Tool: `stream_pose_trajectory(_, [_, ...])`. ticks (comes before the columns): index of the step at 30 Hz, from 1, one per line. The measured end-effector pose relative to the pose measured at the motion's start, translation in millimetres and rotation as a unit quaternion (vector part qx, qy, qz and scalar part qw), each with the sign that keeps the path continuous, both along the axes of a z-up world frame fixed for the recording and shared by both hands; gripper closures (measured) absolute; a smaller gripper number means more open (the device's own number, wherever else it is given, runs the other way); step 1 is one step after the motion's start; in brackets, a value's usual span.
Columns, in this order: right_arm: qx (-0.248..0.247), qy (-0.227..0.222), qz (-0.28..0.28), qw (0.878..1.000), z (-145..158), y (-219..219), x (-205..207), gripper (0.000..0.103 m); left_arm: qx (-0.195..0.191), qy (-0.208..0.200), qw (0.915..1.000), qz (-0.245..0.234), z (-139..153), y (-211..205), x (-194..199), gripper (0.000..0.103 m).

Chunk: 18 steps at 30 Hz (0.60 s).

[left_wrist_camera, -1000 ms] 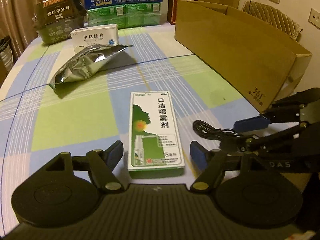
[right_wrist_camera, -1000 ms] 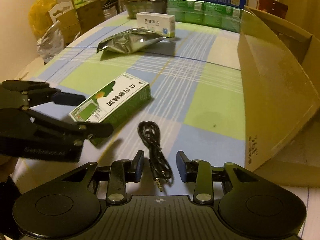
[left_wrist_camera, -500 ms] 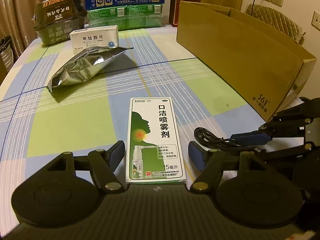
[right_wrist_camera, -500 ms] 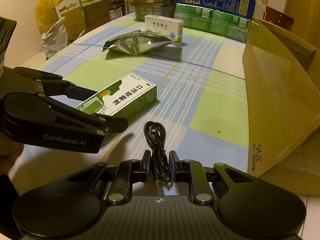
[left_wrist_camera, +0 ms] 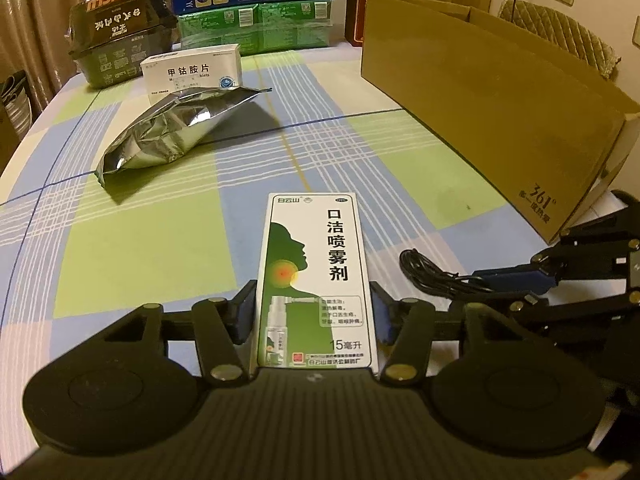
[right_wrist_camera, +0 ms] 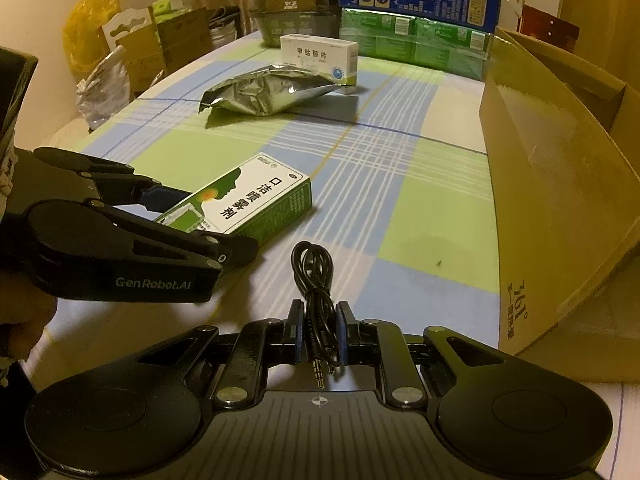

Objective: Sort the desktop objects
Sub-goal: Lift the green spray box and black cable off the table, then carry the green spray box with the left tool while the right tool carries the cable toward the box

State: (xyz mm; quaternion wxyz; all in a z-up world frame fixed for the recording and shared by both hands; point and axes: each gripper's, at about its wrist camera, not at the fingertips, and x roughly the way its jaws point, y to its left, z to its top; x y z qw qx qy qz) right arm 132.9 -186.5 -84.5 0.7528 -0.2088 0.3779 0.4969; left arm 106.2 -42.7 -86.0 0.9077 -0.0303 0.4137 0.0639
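Note:
A green-and-white spray box [left_wrist_camera: 316,280] lies on the checked tablecloth, and my left gripper [left_wrist_camera: 314,314] is shut on its near end, a pad on each long side. The box also shows in the right wrist view [right_wrist_camera: 244,204]. My right gripper [right_wrist_camera: 319,332] is shut on a coiled black audio cable [right_wrist_camera: 316,280], its plugs poking out toward the camera. The cable also shows in the left wrist view [left_wrist_camera: 436,276], to the right of the box.
An open cardboard box [left_wrist_camera: 500,120] stands along the right side; it also shows in the right wrist view [right_wrist_camera: 560,184]. A silver foil pouch [left_wrist_camera: 172,128] and a white medicine box [left_wrist_camera: 192,74] lie farther back. Stacked cartons [left_wrist_camera: 252,4] line the far edge.
My left gripper has moved forward and closed on the spray box. My right gripper has closed on the cable, which lay between open fingers a second ago.

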Motion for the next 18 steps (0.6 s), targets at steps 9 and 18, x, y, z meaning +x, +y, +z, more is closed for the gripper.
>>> stream_pose_trajectory(9, [0.017,0.004,-0.023,1.0,4,-4,8,0.091,-0.005,-0.003,0.9999,0.01,2,2,-1,0.052])
stream_pose_trajectory(18, [0.032,0.003,-0.036,0.999,11,-9,10,0.091,-0.012,-0.013,0.9997,0.015,7,3,-5,0.052])
